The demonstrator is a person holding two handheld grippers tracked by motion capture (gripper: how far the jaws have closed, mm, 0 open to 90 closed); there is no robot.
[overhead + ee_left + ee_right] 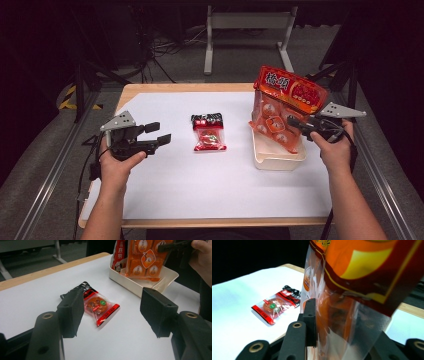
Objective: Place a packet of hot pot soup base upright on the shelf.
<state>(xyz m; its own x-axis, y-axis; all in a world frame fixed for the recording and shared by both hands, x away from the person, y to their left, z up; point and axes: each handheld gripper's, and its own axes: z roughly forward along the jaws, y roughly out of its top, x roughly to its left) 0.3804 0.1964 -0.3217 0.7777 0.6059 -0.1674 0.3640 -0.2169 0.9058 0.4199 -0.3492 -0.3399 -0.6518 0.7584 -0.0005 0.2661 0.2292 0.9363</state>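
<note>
On the white counter (200, 185), a large orange snack bag (285, 107) stands upright in a cream tray (277, 160) at three o'clock, clamped in the right gripper (300, 124) jaws. A small red packet (209, 132) lies at centre. The left gripper (157, 134), at nine o'clock, holds its jaws open and empty.

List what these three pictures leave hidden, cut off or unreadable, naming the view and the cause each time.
- Right claw: its far jaw, right gripper view, hidden behind the large orange bag.
- White tray: its inside floor, high view, covered by that bag.
- Bag's top: cut off by the upper edge, both gripper views.
- Small red packet: print too small, high view.
</note>
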